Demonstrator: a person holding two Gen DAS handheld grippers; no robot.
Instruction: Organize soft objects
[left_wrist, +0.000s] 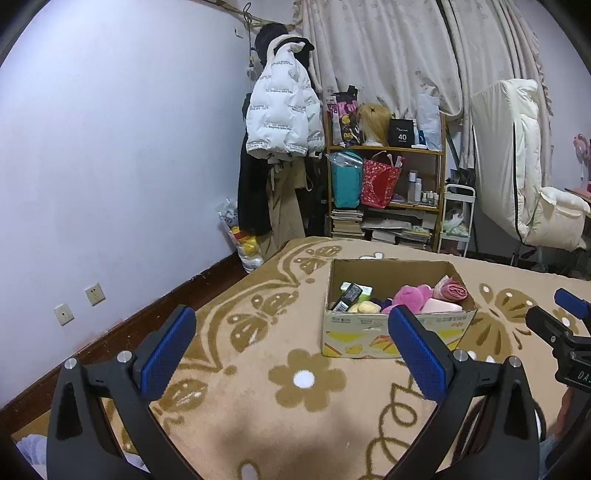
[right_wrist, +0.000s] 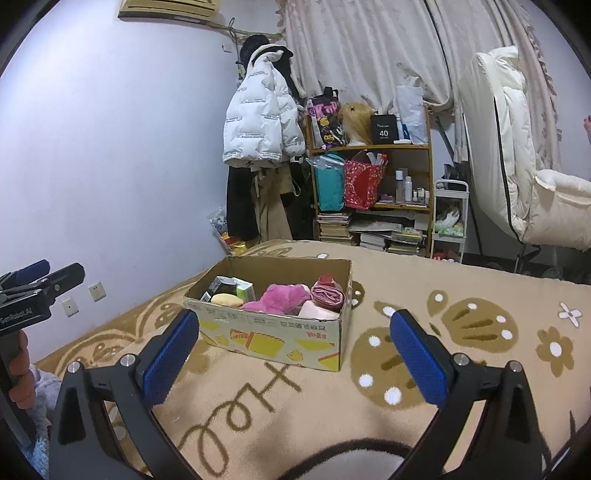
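- Cardboard box (left_wrist: 397, 332) sits open-topped on the bed, on a tan blanket (left_wrist: 295, 413) with brown flower and butterfly pattern; it lies ahead of both tongs.
- Inside the box: pink plush toy (right_wrist: 282, 297) near the middle, a rolled pink cloth (right_wrist: 327, 293) in the far right corner, a pale pink pad (right_wrist: 319, 312) in front of it, a yellow soft piece (right_wrist: 225, 299) toward the left.
- Left wrist view alone shows a dark purple item (left_wrist: 384, 302) between the yellow piece and the plush; the right wrist view hides it.
- Green-and-white packets (right_wrist: 243, 288) and a black packet (left_wrist: 347, 295) occupy the box's left end.
- Left tongs (left_wrist: 291, 350): spread wide, blue pads apart, nothing between them, held above the blanket short of the box.
- Right tongs (right_wrist: 293, 356): likewise wide apart and empty, the box's front right corner showing between the pads.
- Each view catches the other tool at its edge; the right wrist view also shows the hand (right_wrist: 18, 369) gripping the left one.
- Beyond the bed: wooden shelf (left_wrist: 386, 184) with bags and books, white puffer jacket (left_wrist: 280, 118) hanging, curtains (right_wrist: 369, 44), a white chair (right_wrist: 535, 166).
- Only the right wrist view shows the air conditioner (right_wrist: 173, 9) on the wall.
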